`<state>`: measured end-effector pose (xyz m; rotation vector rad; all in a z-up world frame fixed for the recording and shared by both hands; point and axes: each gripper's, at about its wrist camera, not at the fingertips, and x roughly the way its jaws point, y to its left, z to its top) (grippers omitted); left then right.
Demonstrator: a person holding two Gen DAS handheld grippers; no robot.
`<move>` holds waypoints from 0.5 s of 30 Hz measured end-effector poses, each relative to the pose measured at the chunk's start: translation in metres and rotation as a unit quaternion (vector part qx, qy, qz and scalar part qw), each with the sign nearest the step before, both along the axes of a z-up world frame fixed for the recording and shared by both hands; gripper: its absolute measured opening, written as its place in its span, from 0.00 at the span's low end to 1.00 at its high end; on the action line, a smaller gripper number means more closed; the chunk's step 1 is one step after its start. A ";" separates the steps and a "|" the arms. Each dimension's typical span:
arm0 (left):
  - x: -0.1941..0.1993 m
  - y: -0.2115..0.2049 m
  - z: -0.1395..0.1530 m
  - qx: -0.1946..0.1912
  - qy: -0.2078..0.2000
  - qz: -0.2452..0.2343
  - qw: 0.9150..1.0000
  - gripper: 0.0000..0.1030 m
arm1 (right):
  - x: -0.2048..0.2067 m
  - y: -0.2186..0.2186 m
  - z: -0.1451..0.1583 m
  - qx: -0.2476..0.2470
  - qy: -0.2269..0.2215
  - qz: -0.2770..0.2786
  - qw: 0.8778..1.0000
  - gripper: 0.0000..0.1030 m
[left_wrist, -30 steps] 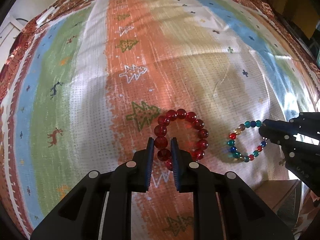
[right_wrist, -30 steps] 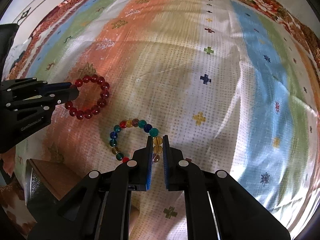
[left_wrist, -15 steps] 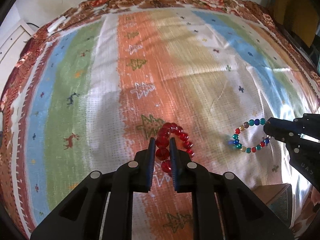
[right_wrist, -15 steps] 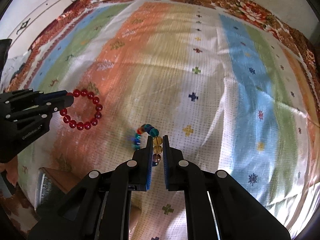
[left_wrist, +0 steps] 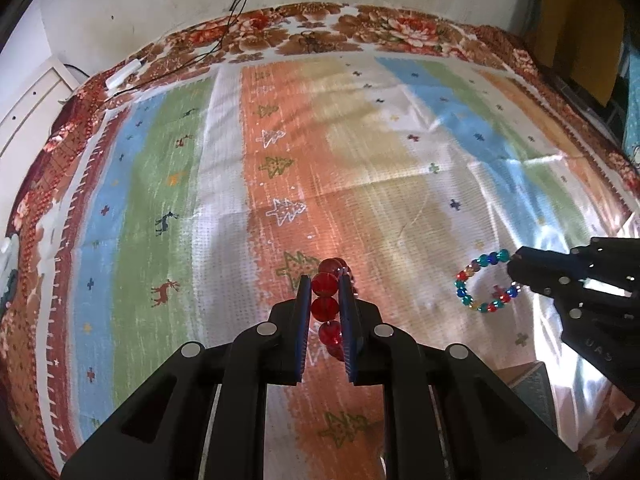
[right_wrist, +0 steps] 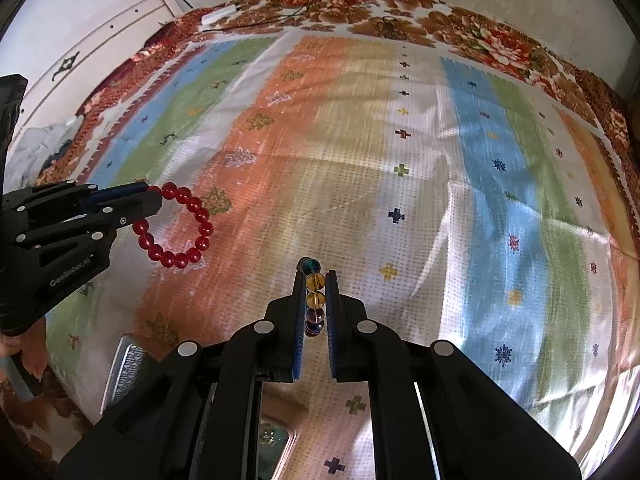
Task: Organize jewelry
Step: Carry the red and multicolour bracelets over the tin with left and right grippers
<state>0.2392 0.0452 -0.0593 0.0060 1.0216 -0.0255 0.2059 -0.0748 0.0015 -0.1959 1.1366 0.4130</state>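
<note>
- Left wrist view: left gripper [left_wrist: 325,300] has its fingers [left_wrist: 303,320] clamped on the red bead bracelet [left_wrist: 326,308]; beads sit stacked between the pads, and the loop hangs edge-on, clear of the striped bedspread [left_wrist: 180,208].
- Same view, right side: right gripper [left_wrist: 516,270] pinches the multicolour bead bracelet [left_wrist: 480,286] at one end of the loop; the rest of the loop dangles open and round above the cloth.
- Both bracelets are picked up, so the grasp step looks done for both. Neither is stored yet.
- Bottom right corner: part of a brown box [left_wrist: 528,380] shows behind the right gripper; judged the likely drop spot, but its inside is not visible here.
- Right wrist view: right gripper [right_wrist: 312,292] has its fingers [right_wrist: 298,320] closed tight on the multicolour bead bracelet [right_wrist: 314,280]; amber and dark beads line up in the narrow gap.
- Left side: left gripper [right_wrist: 150,200] holds the red bead bracelet [right_wrist: 176,226] by a couple of beads, and the ring hangs full and open.
- Low in frame: the brown box [right_wrist: 276,440] and a grey metallic lid or tray [right_wrist: 128,368] lie below the grippers; compartments cannot be told.
- No other loose jewelry is seen on the bedspread [right_wrist: 460,200].
- Left to do, by judgement: carry both bracelets over the box, lower them, release. Roughly midway.
</note>
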 end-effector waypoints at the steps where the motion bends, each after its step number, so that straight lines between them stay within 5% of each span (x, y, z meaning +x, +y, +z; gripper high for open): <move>1: -0.002 -0.001 0.002 -0.002 -0.002 0.000 1.000 0.13 | -0.001 0.000 0.002 0.002 -0.002 0.000 1.000 0.10; 15: -0.028 -0.003 0.037 -0.037 -0.045 0.009 0.998 0.13 | -0.024 -0.003 0.035 0.043 -0.033 -0.004 0.999 0.10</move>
